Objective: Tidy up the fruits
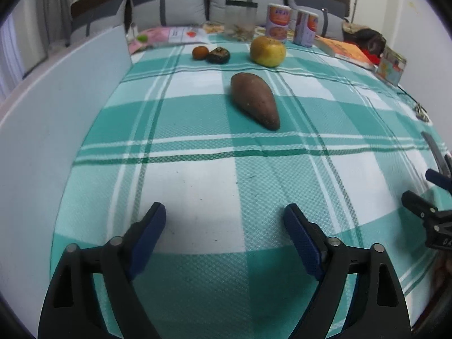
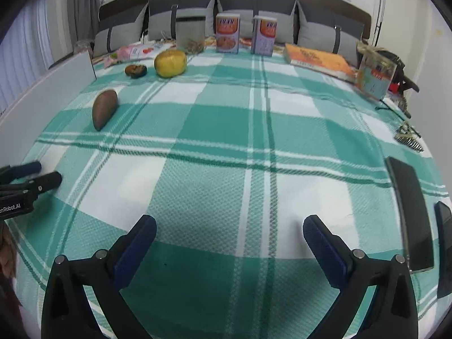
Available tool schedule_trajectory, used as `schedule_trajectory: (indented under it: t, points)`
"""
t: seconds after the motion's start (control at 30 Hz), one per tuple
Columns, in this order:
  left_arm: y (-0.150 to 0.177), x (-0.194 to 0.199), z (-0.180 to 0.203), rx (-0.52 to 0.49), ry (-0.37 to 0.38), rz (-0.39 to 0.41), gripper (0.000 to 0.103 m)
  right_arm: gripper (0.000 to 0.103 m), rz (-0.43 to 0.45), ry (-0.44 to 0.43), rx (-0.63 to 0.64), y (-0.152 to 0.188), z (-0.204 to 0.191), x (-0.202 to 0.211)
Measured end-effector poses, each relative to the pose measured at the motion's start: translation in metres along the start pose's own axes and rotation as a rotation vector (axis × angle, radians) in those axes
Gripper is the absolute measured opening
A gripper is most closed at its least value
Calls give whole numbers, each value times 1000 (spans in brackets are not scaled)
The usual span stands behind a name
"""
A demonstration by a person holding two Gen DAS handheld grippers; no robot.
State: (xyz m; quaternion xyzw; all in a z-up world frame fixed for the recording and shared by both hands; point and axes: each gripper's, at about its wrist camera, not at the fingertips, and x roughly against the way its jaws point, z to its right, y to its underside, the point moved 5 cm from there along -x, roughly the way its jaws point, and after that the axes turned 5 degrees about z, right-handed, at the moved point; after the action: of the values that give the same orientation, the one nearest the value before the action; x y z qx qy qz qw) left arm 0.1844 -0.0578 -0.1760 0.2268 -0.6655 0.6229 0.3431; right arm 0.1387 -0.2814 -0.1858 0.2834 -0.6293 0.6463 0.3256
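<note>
Green-white checked cloth [image 2: 214, 197] covers surface; wide bare stretch ahead of both grippers. White panel [image 1: 42, 130] borders left edge. Left gripper [image 1: 224, 214] released, jaws spread, grasping nothing. Right gripper [image 2: 229, 226] likewise spread, unloaded. Brown tapered fruit [image 1: 254, 99] lies mid-cloth, long axis running near-far, narrow tip toward camera. Yellow fruit [image 1: 267, 50], small orange fruit [image 1: 200, 53], dark fruit [image 1: 219, 55] in far row. 2 cartons [image 2: 227, 32], grey cushions [image 2: 180, 14] behind.

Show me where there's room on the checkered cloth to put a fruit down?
The widest bare patch lies between both open grippers, left gripper and right gripper, and the brown fruit. It is crowded at the far edge: yellow fruit, cartons, book.
</note>
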Motion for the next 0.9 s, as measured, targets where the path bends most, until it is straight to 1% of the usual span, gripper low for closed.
schedule_trajectory:
  t: [0.1,0.33,0.4,0.5,0.6,0.63,0.67,0.7,0.77,0.9]
  points:
    - [-1,-1,-1,1,1,-2,91,103,-6,1,10,2,-3,-2]
    - [0,0,-1,0,1,0,91,103,-26,-24,-25,2,1,-7]
    - [0,-1,0,0,1,0,91,103,-29,-17,9,-11,2,-16]
    - [0,-1,-1,-1,1,0,91,103,8,50,17,-38,16,-31]
    - [0,-1,0,-1,0,0,91,103,-22,86,7,-59,34,-60]
    - [0,-1,0,-1,0,0,91,103,-17,45,-8,-65,39,-67]
    - [0,-1,0,-1,0,0,91,103,-42,-23,-56,-68,47,-77]
    - [0,-1,0,-2,-1,0,91,103,-26,-34,-63,-72,51,-77]
    - [0,-2,0,-4,-2,0,91,103,-30,-32,-34,-75,52,-80]
    - [0,-2,0,-4,-1,0,91,103,-30,-29,-29,-73,50,-78]
